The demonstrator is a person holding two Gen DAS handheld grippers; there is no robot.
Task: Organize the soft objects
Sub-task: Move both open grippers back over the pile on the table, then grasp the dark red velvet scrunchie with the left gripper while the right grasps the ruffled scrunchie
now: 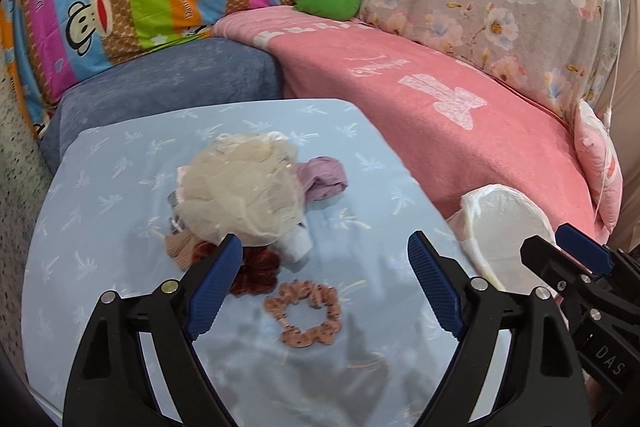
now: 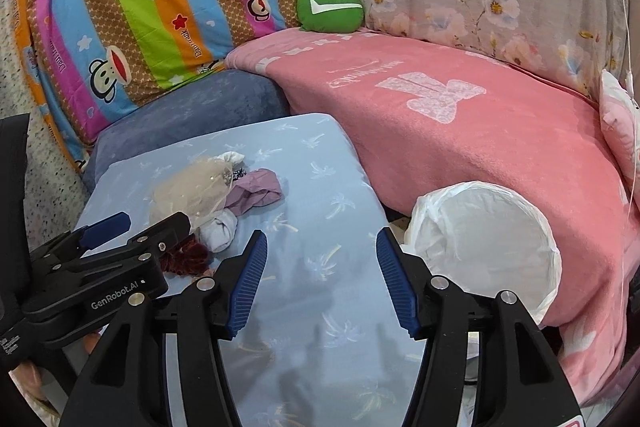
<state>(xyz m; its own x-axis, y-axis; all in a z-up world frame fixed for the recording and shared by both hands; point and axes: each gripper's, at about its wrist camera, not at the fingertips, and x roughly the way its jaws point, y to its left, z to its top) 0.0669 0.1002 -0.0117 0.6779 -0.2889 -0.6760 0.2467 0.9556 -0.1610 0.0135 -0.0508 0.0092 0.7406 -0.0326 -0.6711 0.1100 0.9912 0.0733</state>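
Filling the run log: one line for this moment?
left tool: open, empty | right tool: open, empty | pink scrunchie: loose on blue cushion

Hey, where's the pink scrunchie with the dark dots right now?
In the left wrist view the pink dotted scrunchie lies flat on the light blue cushion, nearest the camera, between the open fingers of the left gripper, just right of the dark red scrunchie.

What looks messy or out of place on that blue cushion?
A jumbled heap of hair ties and small cloth pieces sits on the blue cushion, overlapping. One pink scrunchie lies apart from it. Nothing looks torn or spilled.
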